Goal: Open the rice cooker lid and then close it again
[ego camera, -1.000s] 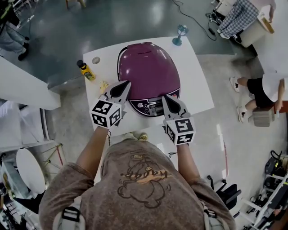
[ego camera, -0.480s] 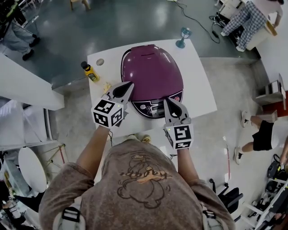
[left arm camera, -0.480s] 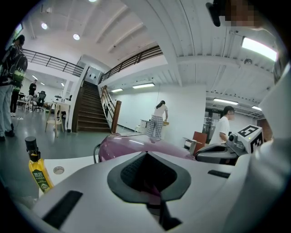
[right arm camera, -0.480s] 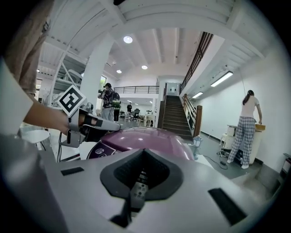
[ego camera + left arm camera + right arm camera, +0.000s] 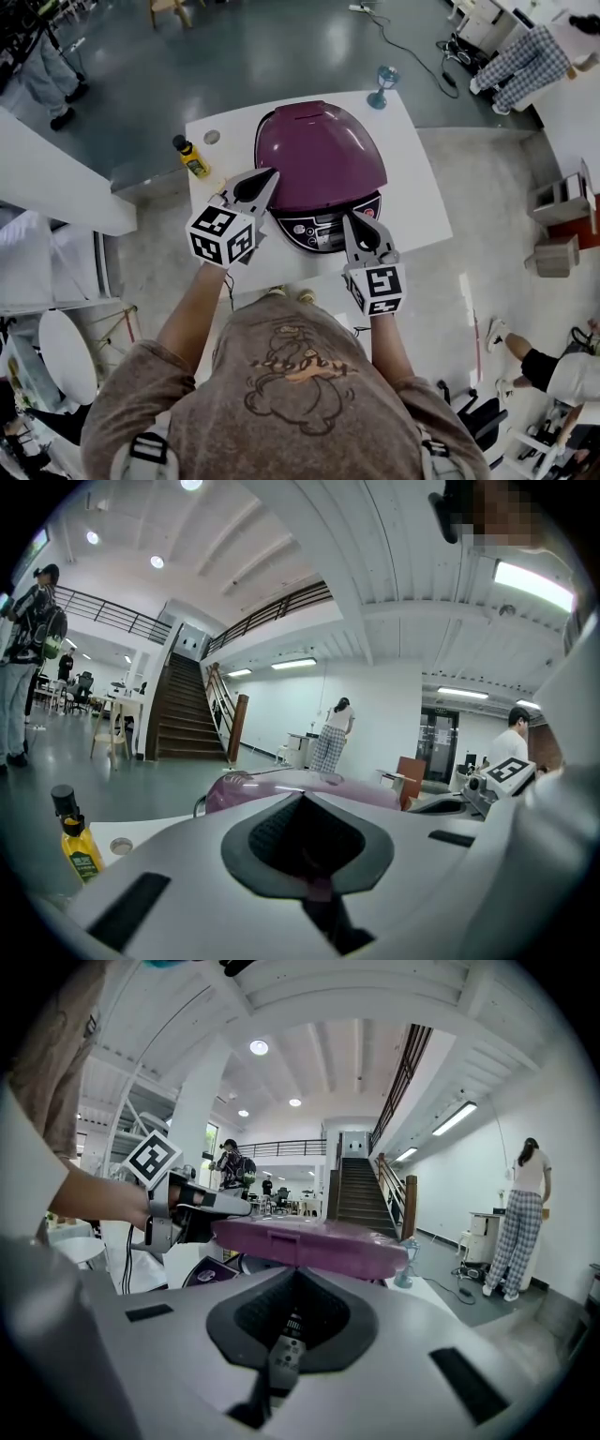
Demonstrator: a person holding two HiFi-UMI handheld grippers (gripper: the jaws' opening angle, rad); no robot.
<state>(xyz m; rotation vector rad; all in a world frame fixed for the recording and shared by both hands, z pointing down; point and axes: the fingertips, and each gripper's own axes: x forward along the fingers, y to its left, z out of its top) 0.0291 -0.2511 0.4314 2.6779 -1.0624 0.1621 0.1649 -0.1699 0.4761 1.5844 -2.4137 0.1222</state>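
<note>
The purple rice cooker (image 5: 319, 159) stands on a white table (image 5: 417, 192). Its lid (image 5: 309, 1241) is lifted at the front, with a gap beneath it in the right gripper view. My left gripper (image 5: 267, 176) is shut and empty, its tip at the lid's left edge (image 5: 281, 785); whether they touch is unclear. My right gripper (image 5: 351, 221) looks shut, nothing in it, and points at the cooker's front control panel (image 5: 314, 230). From the right gripper view the left gripper (image 5: 202, 1208) reaches in level with the raised lid.
A yellow bottle (image 5: 190, 157) with a black cap stands at the table's left edge beside a small round disc (image 5: 212, 137). At the far right corner stands a blue goblet (image 5: 382, 84). Several people stand around the hall floor.
The lid has come up at the front and now covers more of the control panel. Both grippers stay near the same spots beside the cooker.
</note>
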